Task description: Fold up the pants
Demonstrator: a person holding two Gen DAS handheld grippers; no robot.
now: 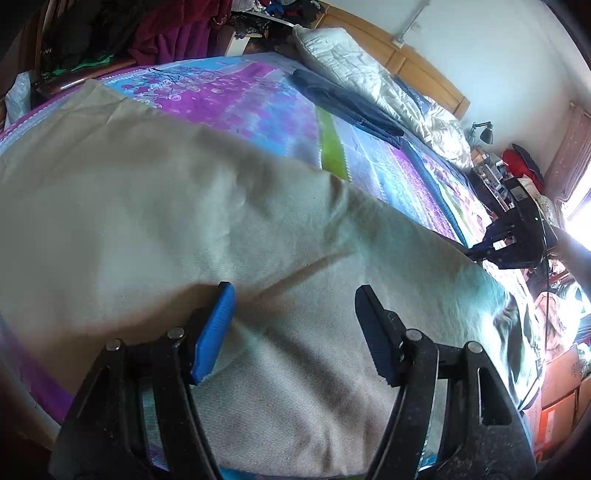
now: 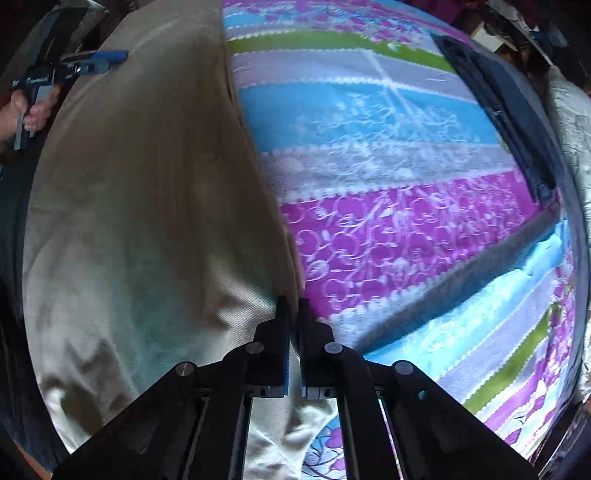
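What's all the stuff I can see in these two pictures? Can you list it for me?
Pants: one pair, beige, spread flat on the bed.
Bedsheet: one, striped purple, blue, green and grey with flowers, under the pants.
Dark garment: one, navy, folded, far side of the bed.
Quilt: one, pale silver, bunched along the headboard.
Headboard: one, light wood, against the wall.
Desk lamp: one, black, beside the bed.
Clothes pile: several, maroon and dark, heaped beyond the bed.
Left gripper: black with blue pads, open above the pants.
Right gripper: black, shut on the pants edge.
Hand: one, holding the left gripper's handle.
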